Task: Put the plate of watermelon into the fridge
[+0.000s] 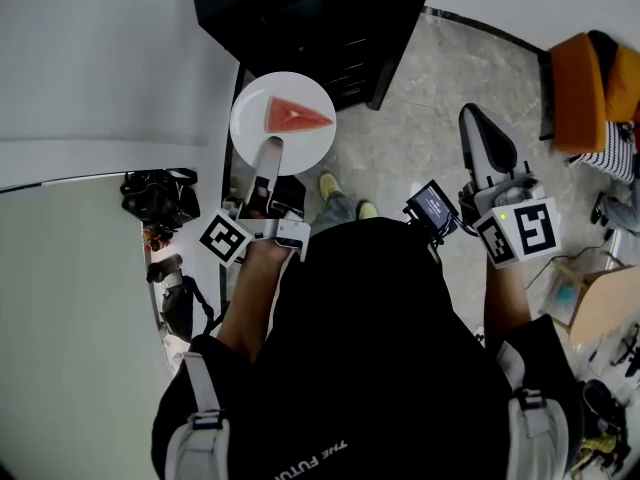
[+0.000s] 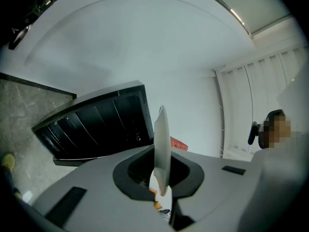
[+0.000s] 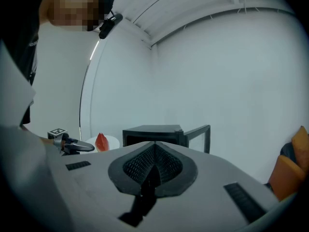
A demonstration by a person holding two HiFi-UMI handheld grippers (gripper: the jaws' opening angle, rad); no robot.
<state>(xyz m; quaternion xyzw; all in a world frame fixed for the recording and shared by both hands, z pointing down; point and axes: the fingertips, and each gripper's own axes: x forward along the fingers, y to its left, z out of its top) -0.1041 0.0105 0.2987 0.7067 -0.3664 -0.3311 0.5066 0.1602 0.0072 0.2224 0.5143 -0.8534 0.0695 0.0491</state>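
Note:
A white plate (image 1: 258, 128) with a red watermelon wedge (image 1: 295, 116) is held out level in front of me. My left gripper (image 1: 270, 156) is shut on the plate's near rim. In the left gripper view the plate (image 2: 161, 144) stands edge-on between the jaws, with the watermelon (image 2: 177, 143) just behind it. The black fridge (image 1: 320, 13) stands on the floor just beyond the plate; the right gripper view shows the fridge (image 3: 154, 132) with its door swung open. My right gripper (image 1: 478, 128) is shut and empty, off to the right, apart from the plate.
An orange chair (image 1: 590, 73) stands at the far right, with a cardboard box (image 1: 605, 308) nearer me. Black gear (image 1: 155, 196) lies by the white surface (image 1: 70, 298) at my left. Grey marble floor (image 1: 440, 98) lies between the fridge and the chair.

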